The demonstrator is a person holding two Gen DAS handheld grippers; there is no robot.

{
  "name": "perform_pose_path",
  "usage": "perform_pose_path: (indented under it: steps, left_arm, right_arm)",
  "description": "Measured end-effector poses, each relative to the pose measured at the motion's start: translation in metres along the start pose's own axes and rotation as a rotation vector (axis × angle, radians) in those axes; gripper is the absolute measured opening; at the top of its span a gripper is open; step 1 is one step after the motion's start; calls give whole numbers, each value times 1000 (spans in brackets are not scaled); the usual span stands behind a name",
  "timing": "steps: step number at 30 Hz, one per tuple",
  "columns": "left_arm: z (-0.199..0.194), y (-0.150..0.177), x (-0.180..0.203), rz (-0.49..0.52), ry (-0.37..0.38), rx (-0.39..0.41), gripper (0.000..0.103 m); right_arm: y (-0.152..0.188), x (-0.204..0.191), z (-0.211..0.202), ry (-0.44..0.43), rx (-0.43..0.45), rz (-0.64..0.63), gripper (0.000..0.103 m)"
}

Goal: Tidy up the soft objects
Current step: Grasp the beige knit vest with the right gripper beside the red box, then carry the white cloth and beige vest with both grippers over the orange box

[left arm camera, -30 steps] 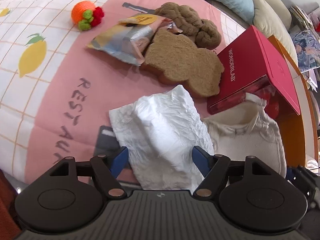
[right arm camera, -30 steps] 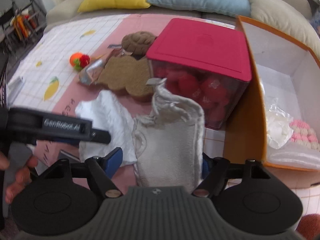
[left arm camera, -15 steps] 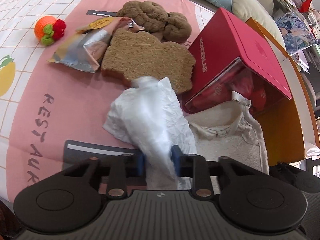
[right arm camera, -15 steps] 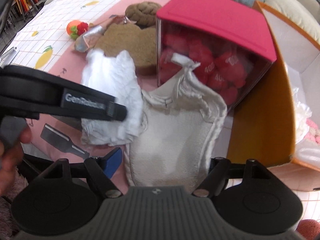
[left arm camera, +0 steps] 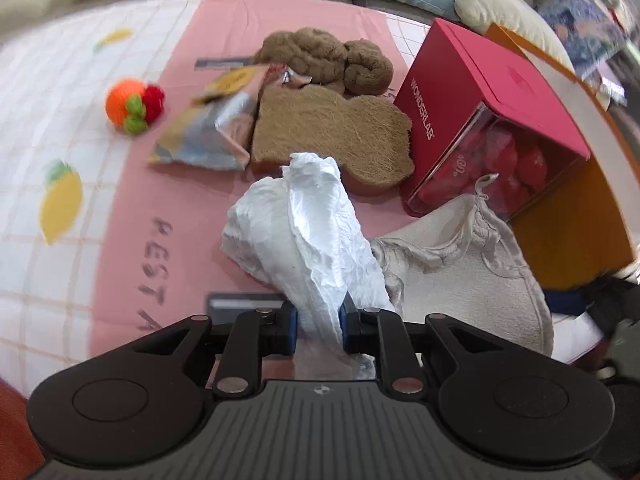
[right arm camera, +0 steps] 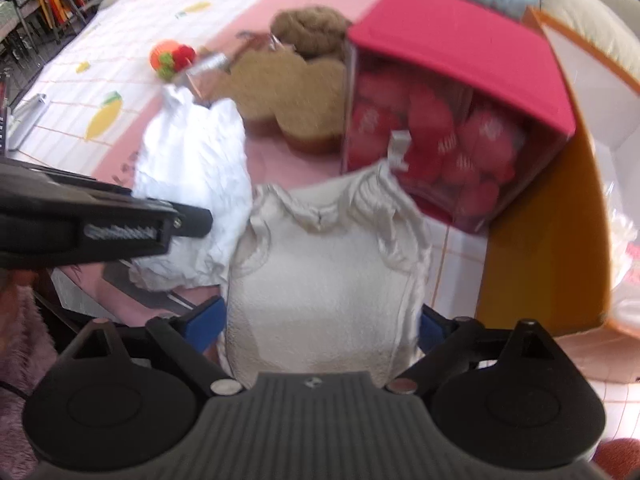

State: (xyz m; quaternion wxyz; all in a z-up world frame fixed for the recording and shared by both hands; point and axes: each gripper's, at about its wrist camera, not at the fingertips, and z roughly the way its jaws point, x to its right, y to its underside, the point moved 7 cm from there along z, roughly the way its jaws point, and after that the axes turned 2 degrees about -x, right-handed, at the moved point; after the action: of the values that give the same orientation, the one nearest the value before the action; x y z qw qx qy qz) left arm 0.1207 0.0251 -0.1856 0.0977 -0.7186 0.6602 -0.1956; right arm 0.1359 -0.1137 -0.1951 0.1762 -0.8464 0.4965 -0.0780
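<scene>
My left gripper [left arm camera: 319, 326] is shut on a crumpled white cloth [left arm camera: 304, 232], which hangs lifted above the pink mat; the cloth also shows in the right wrist view [right arm camera: 192, 172]. A cream knitted pouch [right arm camera: 328, 288] lies between the open fingers of my right gripper [right arm camera: 320, 320]; it also shows in the left wrist view [left arm camera: 472, 272]. The left gripper's body [right arm camera: 100, 224] crosses the right view at the left. An orange box [right arm camera: 552, 216] stands at the right.
On the mat [left arm camera: 132, 184] lie a brown fibre pad [left arm camera: 328, 132], brown yarn [left arm camera: 324, 56], a foil snack bag [left arm camera: 208, 132] and an orange knitted ball [left arm camera: 132, 106]. A red-lidded clear box [left arm camera: 492, 120] stands beside the orange box. Cushions line the back.
My left gripper closed on the white cloth and lifted it off the mat. My right gripper moved forward around the cream pouch, still open.
</scene>
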Motion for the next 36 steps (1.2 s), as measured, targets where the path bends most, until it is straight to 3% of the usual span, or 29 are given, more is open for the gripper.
perform_pose_path:
  steps: [3, 11, 14, 16, 21, 27, 36]
  left_arm:
    - [0, 1, 1, 8, 12, -10, 21]
    - [2, 2, -3, -21, 33, -28, 21]
    - [4, 1, -1, -18, 41, -34, 21]
    - [2, 1, 0, -15, 39, -30, 21]
    - [-3, 0, -1, -18, 40, -21, 21]
    - [-16, -3, -3, -16, 33, 14, 20]
    - [-47, -8, 2, -12, 65, 77, 20]
  right_arm:
    - [-2, -7, 0, -27, 8, -21, 100]
    - [-5, -14, 29, -17, -71, 0, 100]
    - [-3, -24, 35, 26, -77, -66, 99]
    - [-2, -30, 39, 51, -72, -112, 91]
    - [0, -22, 32, 6, -52, -68, 64]
    - [3, -8, 22, 45, -29, -62, 17]
    - [1, 10, -14, -16, 55, 61, 14]
